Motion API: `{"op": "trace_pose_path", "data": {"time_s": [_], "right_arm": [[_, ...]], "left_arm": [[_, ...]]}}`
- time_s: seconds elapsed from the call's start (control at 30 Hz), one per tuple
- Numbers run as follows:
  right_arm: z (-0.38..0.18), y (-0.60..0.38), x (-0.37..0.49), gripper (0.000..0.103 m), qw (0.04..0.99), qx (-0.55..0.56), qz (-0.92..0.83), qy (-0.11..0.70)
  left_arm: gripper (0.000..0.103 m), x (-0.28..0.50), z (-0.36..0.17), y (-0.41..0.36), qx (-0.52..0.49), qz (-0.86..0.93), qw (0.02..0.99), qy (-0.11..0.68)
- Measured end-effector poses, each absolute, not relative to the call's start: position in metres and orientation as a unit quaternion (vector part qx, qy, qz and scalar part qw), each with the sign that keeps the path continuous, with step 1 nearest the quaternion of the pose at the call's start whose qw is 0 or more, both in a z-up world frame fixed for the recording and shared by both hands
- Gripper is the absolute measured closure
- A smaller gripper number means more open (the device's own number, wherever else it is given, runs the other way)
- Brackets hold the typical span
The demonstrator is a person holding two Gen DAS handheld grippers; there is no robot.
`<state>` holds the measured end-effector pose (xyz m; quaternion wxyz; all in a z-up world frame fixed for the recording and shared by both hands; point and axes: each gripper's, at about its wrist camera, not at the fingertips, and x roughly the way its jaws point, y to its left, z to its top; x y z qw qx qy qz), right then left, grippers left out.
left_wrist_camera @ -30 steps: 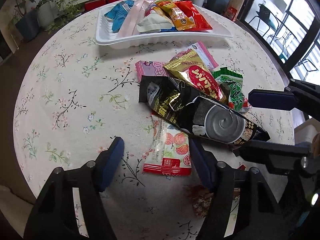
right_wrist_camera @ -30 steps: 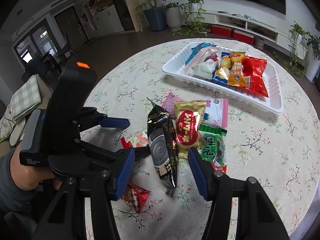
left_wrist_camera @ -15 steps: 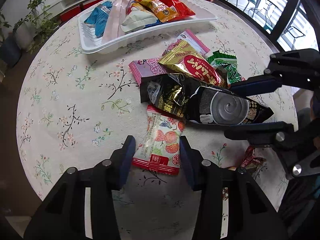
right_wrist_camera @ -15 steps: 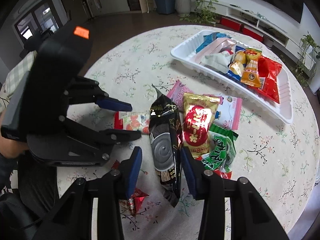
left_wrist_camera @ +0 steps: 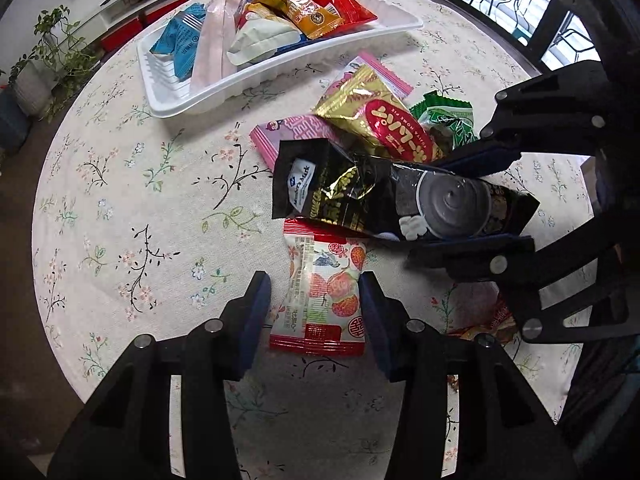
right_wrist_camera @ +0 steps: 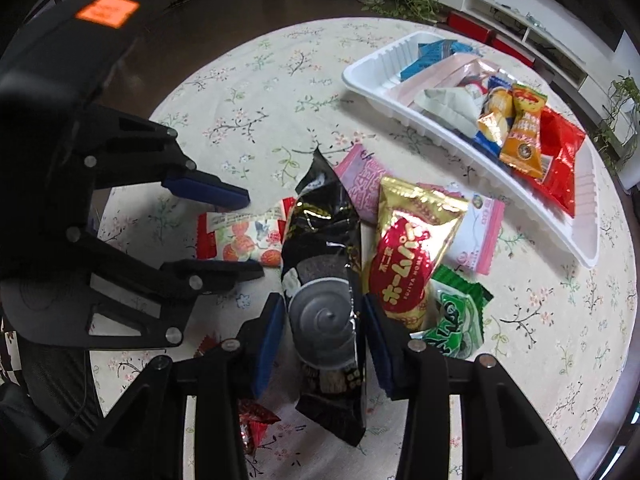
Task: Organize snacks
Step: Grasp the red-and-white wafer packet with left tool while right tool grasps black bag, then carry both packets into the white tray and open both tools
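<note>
Straddling two pkts w/ narrowed jaws: left gripper (left_wrist_camera: 314,304) round the strawberry pkt (left_wrist_camera: 322,292), right gripper (right_wrist_camera: 322,324) pinching the black bag (right_wrist_camera: 326,280). Both light, crinkly, slippery; we'd grip mid-body.

The left tongs (left_wrist_camera: 314,312) have closed in around the strawberry packet (left_wrist_camera: 324,292), its right pad touching it. The right tongs (right_wrist_camera: 322,334) came down and closed on the black bag (right_wrist_camera: 326,280), squeezing both sides.
</note>
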<state>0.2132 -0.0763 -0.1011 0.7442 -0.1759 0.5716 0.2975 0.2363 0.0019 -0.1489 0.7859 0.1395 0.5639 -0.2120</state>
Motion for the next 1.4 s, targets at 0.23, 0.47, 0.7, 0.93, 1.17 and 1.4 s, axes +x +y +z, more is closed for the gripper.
{"op": "trace_pose_path", "data": {"time_s": [0.23, 0.47, 0.7, 0.93, 1.17, 1.4], "right_arm": [[-0.109, -0.078, 0.217, 0.066, 0.747, -0.157, 0.291, 0.577], [-0.108, -0.087, 0.211, 0.071, 0.751, -0.139, 0.298, 0.573], [-0.101, -0.092, 0.202, 0.074, 0.759, -0.124, 0.303, 0.563], [-0.096, -0.097, 0.195, 0.074, 0.762, -0.115, 0.306, 0.559], [-0.089, -0.104, 0.19, 0.074, 0.771, -0.095, 0.302, 0.553], [-0.082, -0.124, 0.185, 0.074, 0.782, -0.059, 0.297, 0.545]], "left_arm": [[0.058, 0.24, -0.149, 0.002, 0.15, -0.207, 0.785, 0.564], [0.07, 0.237, -0.148, 0.002, 0.157, -0.216, 0.787, 0.556], [0.072, 0.229, -0.147, 0.009, 0.151, -0.213, 0.792, 0.551], [0.072, 0.223, -0.146, 0.017, 0.13, -0.216, 0.794, 0.553], [0.072, 0.215, -0.141, 0.022, 0.103, -0.222, 0.802, 0.544], [0.072, 0.204, -0.123, 0.027, 0.043, -0.243, 0.815, 0.525]]}}
